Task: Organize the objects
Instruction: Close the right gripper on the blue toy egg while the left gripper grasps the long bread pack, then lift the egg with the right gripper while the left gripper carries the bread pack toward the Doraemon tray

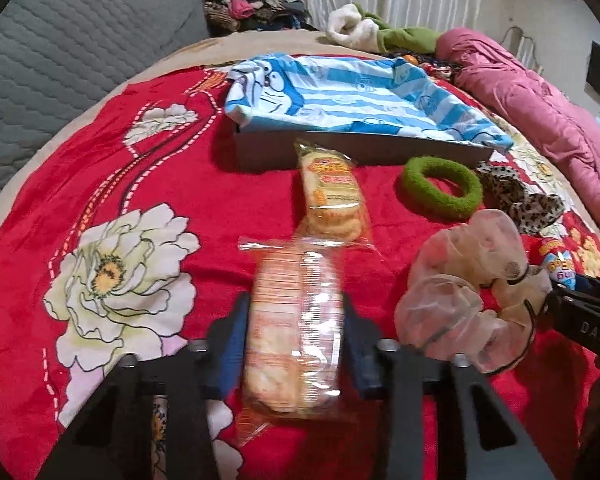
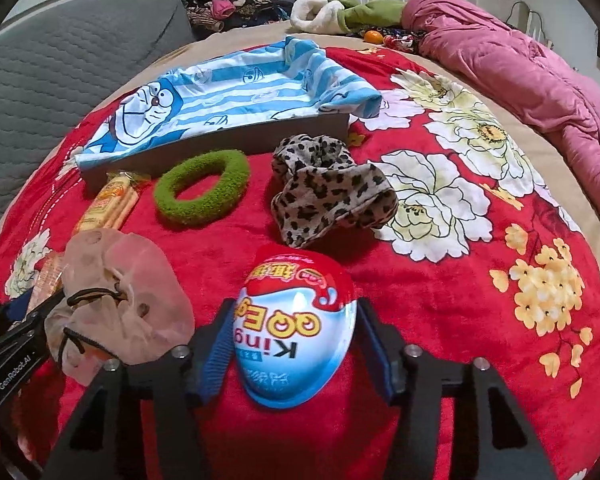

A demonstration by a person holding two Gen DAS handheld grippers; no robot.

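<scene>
Between the left tongs (image 1: 296, 344), seen from the left wrist, a wrapped biscuit pack (image 1: 294, 332) sits clamped lengthwise on the red bed blanket (image 1: 140, 184), likely for lifting to the cloth-lined box (image 1: 340, 148). From the right wrist, the right tongs (image 2: 296, 344) pinch a toy egg (image 2: 296, 332) across its width, near a sheer scrunchie (image 2: 116, 300).
</scene>
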